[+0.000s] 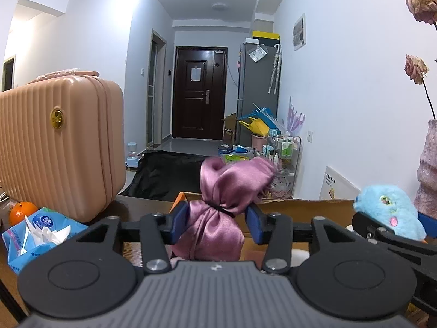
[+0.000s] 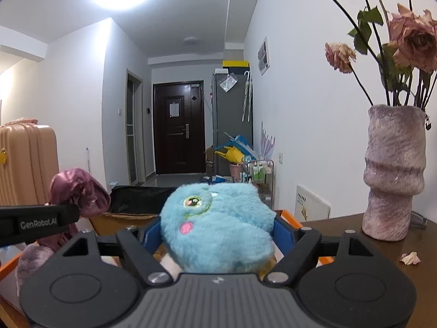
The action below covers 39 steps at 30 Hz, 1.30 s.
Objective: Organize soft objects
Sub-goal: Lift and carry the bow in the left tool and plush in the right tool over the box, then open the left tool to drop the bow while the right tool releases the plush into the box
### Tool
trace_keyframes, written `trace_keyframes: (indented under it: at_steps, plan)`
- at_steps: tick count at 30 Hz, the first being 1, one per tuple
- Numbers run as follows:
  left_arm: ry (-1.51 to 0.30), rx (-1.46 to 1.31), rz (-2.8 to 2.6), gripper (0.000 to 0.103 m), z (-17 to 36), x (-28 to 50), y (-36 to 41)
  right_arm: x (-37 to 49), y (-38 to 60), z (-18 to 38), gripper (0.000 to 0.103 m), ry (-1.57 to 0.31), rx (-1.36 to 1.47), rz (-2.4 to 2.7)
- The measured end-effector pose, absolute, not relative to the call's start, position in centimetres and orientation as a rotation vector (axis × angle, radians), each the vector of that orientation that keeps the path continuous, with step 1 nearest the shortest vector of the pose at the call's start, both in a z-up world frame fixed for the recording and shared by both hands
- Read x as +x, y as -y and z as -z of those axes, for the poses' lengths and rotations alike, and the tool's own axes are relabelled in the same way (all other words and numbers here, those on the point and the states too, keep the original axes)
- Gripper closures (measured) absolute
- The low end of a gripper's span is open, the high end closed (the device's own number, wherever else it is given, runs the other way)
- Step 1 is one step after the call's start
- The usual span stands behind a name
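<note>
My left gripper (image 1: 217,220) is shut on a purple satin pouch (image 1: 218,218), pinched at its tied neck, and holds it above an open cardboard box (image 1: 300,207). My right gripper (image 2: 218,232) is shut on a blue plush toy (image 2: 215,224) with a green eye and pink cheek, also over the box (image 2: 120,218). The plush (image 1: 387,213) and the right gripper show at the right of the left wrist view. The pouch (image 2: 79,191) and the left gripper's finger show at the left of the right wrist view.
A peach ribbed suitcase (image 1: 54,142) stands on the table at left, with a blue tissue pack (image 1: 41,232) and an orange (image 1: 23,211) in front. A fuzzy purple vase (image 2: 393,175) of dried roses stands at right on the dark wooden table (image 2: 355,246). A fallen petal (image 2: 409,258) lies near it.
</note>
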<state>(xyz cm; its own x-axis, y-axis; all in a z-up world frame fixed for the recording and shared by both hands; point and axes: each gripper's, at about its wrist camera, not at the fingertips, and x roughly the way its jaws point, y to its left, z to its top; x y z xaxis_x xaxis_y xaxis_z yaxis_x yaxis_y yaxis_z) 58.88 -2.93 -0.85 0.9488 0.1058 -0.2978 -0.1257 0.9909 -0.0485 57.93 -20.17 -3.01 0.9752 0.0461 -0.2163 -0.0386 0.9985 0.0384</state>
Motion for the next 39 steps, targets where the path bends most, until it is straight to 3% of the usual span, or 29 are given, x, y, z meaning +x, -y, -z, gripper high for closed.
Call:
trace_keyframes:
  at_steps: [2, 3, 4, 7, 8, 39]
  plan:
    - [-0.29, -0.071, -0.117, 0.038, 0.7, 58.9, 2.9, 58.0, 20.3, 3.1, 0.019, -0.227, 0.035, -0.044]
    - [-0.288, -0.077, -0.117, 0.02, 0.7, 58.8, 2.8, 57.9, 20.3, 3.1, 0.017, -0.229, 0.037, -0.047]
    - [-0.284, -0.084, -0.122, 0.011, 0.7, 58.6, 2.7, 57.9, 20.3, 3.2, 0.016, -0.23, 0.038, -0.048]
    - [-0.243, -0.081, -0.16, 0.0, 0.6, 58.0, 2.5, 57.7, 20.5, 3.2, 0.003, -0.221, 0.041, -0.033]
    - [-0.235, -0.085, -0.158, 0.0, 0.5, 57.8, 2.5, 57.6, 20.5, 3.2, 0.0, -0.218, 0.044, -0.028]
    - [-0.183, -0.021, -0.183, 0.0, 0.0, 48.5, 1.6, 49.5, 22.2, 2.5, 0.0, -0.138, 0.037, -0.034]
